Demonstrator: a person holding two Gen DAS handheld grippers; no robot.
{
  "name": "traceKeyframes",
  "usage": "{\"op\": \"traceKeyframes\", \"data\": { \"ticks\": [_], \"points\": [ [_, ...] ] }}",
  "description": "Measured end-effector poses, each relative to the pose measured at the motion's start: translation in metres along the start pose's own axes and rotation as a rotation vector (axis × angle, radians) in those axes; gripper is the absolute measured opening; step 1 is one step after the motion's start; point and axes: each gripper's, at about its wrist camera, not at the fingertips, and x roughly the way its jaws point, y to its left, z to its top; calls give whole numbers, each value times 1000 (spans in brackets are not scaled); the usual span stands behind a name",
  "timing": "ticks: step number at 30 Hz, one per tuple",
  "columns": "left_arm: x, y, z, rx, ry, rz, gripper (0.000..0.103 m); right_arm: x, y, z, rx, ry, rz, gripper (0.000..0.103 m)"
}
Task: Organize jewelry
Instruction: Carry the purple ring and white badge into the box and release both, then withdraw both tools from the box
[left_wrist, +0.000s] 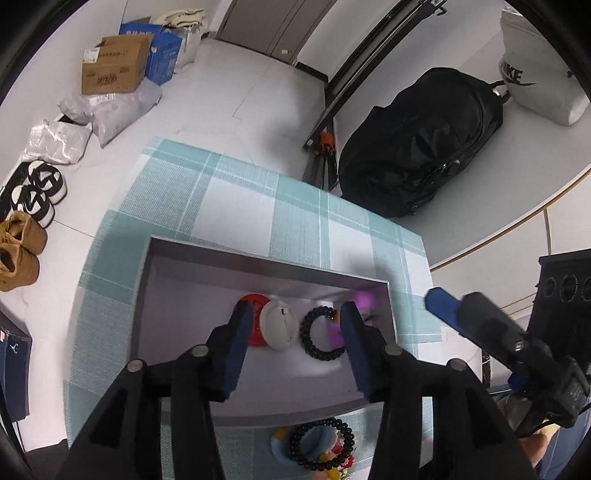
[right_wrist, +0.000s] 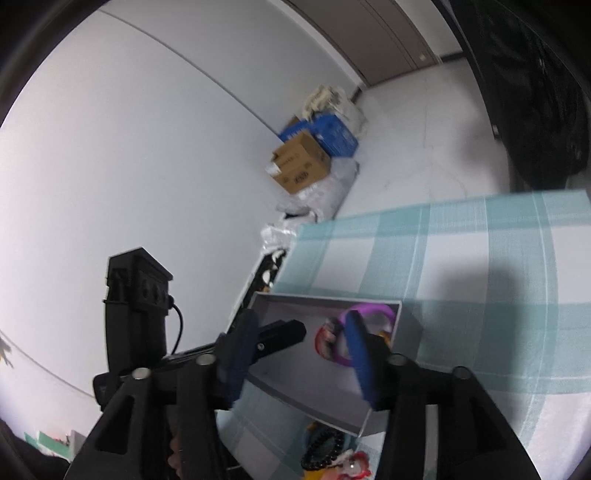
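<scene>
Grey box (left_wrist: 177, 266) already holds bracelets; both claws, left claw (left_wrist: 295, 332) and right claw (right_wrist: 299, 354), stand half-open and empty. Next, grasp the black bead bracelet (left_wrist: 321, 443) outside.

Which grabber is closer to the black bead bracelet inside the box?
Left. The left gripper hangs right over the black bead bracelet, jaws open around it. The right gripper sits off past the box edge.

Black bead bracelet (left_wrist: 320, 333), white disc (left_wrist: 279, 325) and purple bangle (right_wrist: 364, 332) lie flat in grey box (left_wrist: 258, 258).
</scene>
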Motion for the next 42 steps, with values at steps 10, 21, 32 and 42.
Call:
{"op": "traceKeyframes", "data": {
  "ticks": [10, 21, 32, 42],
  "points": [
    [-17, 0, -10, 7, -44, 14, 44, -15, 7, -11, -13, -13, 10, 64],
    [-35, -1, -32, 69, -73, 41, 46, -42, 14, -31, -103, -74, -80, 83],
    [-34, -2, -63, 89, -35, 67, 58, -44, 19, -59, -134, -5, -85, 83],
    [-38, 1, -78, 115, -33, 143, 63, -25, 6, -77, -82, 115, -109, 83]
  ]
}}
